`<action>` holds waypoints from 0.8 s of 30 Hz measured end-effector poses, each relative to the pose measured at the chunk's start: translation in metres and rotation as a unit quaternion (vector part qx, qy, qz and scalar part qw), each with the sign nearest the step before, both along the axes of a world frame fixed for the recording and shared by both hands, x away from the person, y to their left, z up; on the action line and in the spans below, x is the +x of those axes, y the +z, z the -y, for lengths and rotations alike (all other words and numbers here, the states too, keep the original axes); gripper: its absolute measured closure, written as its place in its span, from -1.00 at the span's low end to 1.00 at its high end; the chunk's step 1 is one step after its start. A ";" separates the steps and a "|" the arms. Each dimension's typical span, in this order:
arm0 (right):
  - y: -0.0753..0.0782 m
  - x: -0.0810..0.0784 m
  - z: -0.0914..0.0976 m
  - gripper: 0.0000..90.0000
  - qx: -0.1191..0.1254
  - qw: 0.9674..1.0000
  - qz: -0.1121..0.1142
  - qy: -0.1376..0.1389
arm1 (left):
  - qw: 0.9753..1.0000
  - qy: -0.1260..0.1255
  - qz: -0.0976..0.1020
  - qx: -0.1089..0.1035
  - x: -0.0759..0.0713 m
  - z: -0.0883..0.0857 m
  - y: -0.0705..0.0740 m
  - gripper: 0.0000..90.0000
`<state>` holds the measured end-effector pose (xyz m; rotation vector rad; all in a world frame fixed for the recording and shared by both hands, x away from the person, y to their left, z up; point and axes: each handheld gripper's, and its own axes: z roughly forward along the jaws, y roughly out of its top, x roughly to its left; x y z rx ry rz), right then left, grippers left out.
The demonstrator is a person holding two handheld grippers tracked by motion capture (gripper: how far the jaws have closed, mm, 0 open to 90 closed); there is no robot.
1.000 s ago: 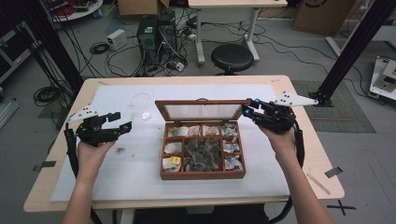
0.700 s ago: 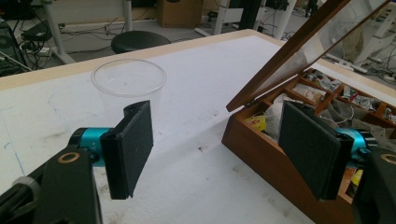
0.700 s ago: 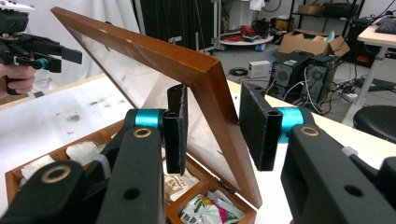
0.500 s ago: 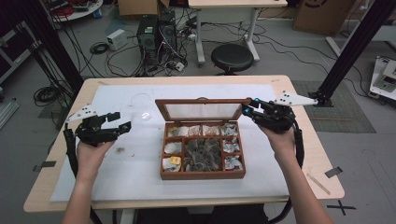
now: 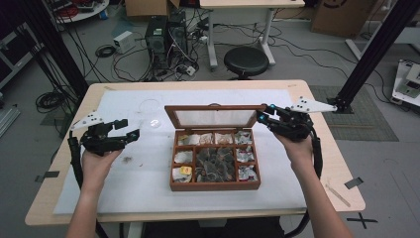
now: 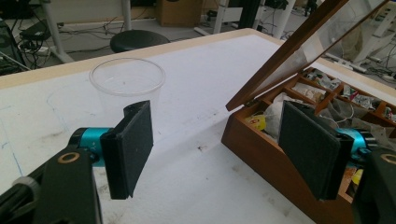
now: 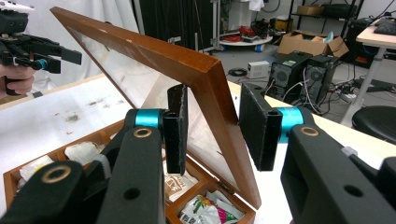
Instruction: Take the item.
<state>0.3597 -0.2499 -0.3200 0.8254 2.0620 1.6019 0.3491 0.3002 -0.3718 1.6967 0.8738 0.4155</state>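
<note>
Although the half second before this moment brings almost no movement, the scene matches the earlier high views closely: both hands sit where they were, so the lid step appears paused rather than advancing.

The table (image 5: pixel 317 163), covered by a white mat, carries a wooden box (image 5: pixel 215 186) at its centre. The box is divided into compartments holding tea bags and small packets; the large middle compartment holds dark items too small to identify. Its glass lid (image 5: pixel 214 117) stands raised at the far edge, tilted back on its hinges.

The right gripper (image 5: pixel 262 118) is at the lid's right corner. In the right gripper view, the jaws stand apart on either side of the lid's wooden frame (image 7: pixel 205 79); neither pad is pressed against it, so the lid is straddled, not clamped.

The left gripper (image 5: pixel 130 130) hovers over the mat, well apart from the box on its left side. Its jaws are wide apart and hold nothing.

A clear plastic cup (image 6: pixel 127 86) stands upright on the mat beyond the left gripper, empty as far as can be seen.

Judgement: with the lid open and unchanged, the next step is probably either closing the right jaws on the frame or moving on to the contents.
</note>
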 end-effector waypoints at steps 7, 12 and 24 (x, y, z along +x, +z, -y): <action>0.000 0.000 0.000 0.43 -0.002 1.000 0.003 0.000 | 1.000 0.001 0.003 0.001 0.000 0.001 0.000 -0.41; 0.000 0.000 0.000 0.43 -0.001 1.000 0.003 0.000 | 1.000 0.002 0.002 0.001 0.002 0.001 -0.001 -0.41; 0.000 0.001 0.000 0.43 -0.001 1.000 0.004 0.001 | 0.999 0.037 -0.008 0.012 0.027 0.005 -0.014 -0.41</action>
